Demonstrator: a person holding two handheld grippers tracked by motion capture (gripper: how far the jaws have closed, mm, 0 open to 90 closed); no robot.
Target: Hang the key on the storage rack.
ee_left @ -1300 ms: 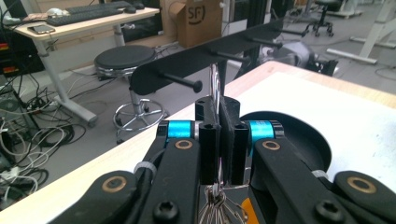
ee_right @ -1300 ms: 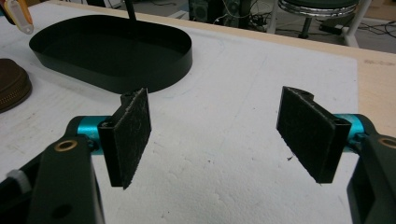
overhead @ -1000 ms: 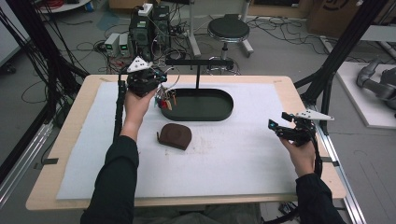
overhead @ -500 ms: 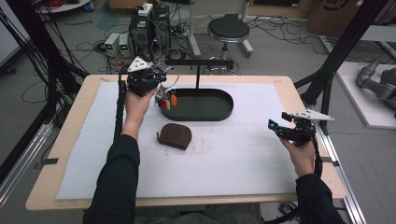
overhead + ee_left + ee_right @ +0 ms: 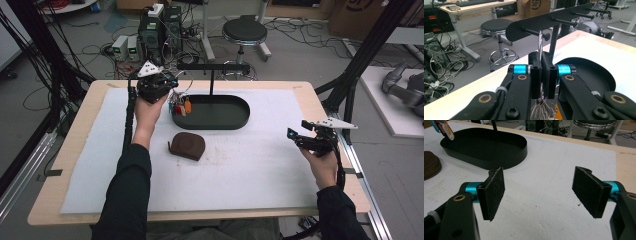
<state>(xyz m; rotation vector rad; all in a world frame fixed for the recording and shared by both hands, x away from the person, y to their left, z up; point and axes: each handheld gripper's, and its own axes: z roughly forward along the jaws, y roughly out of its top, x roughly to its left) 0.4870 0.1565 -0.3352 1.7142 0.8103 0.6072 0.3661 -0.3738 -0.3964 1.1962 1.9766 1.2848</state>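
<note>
**Metal key ring pinched under the black peg rack**

Black foam pads, rough and rectangular, face each other with a wide gap on the right gripper [image 5: 539,192]; nothing lies between them, only the white felt-like mat [image 5: 260,165] below. That gripper [image 5: 304,139] hovers low over the mat's right side, held in the person's right hand [image 5: 320,162], well apart from everything else on the bench [image 5: 75,135], whose pale wood edge frames the mat.

Further in, near the mat's middle, lies a brown pouch [image 5: 187,145], rounded and soft-looking, with a zip along its edge; it touches neither gripper.

Beyond it sits a black oval tray [image 5: 235,117] with a thin upright wall, smooth and matte. A slim post rises from the tray's far side and carries a flat black rack [image 5: 549,21] with round-headed pegs sticking out.

At the tray's left end the left gripper [image 5: 541,71] is raised in the left hand [image 5: 150,107], its pads pressed nearly together on a thin metal key ring [image 5: 540,42]. The ring's loop stands up out of the pads just in front of the rack's end peg [image 5: 536,33]; whether it touches the peg I cannot tell. Below the gripper the bunch of keys [image 5: 179,107] dangles, silvery blades with red and orange tags, over the tray's left rim.

Past the bench, a round black stool [image 5: 245,31] stands on the grey floor among tangled cables.
</note>
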